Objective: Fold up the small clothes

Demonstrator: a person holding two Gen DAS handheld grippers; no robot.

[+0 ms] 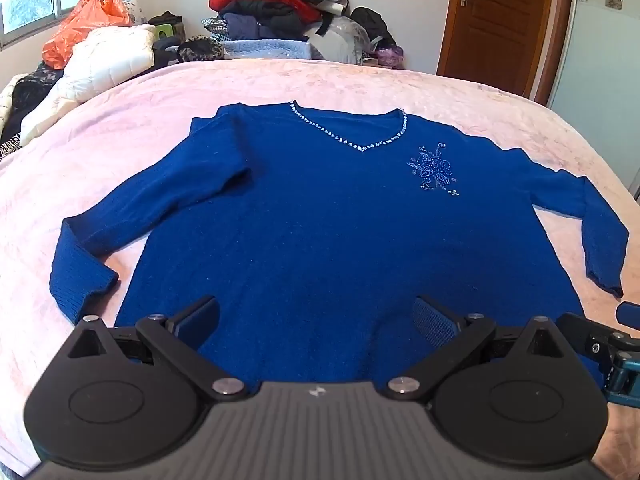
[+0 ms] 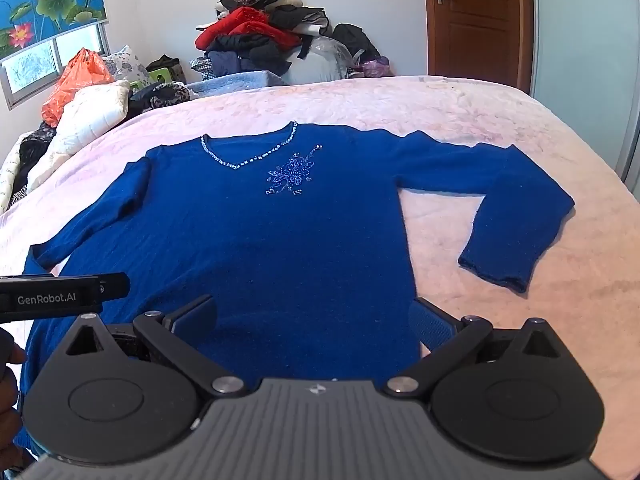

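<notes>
Both my left tool [image 1: 316, 320] and right tool [image 2: 314, 320] hang spread, empty; pinching the blue sweater [image 1: 320, 220] off-centre could skew the fold.

Bed with a pale pink plush blanket [image 1: 360, 84] carries everything. Royal-blue knit V-neck sweater with rhinestone collar and beaded flower [image 1: 320, 216] lies flat, front up, sleeves spread sideways. White quilted jacket [image 1: 100, 64] and dark patterned garments [image 1: 28, 96] at far-left edge.
</notes>
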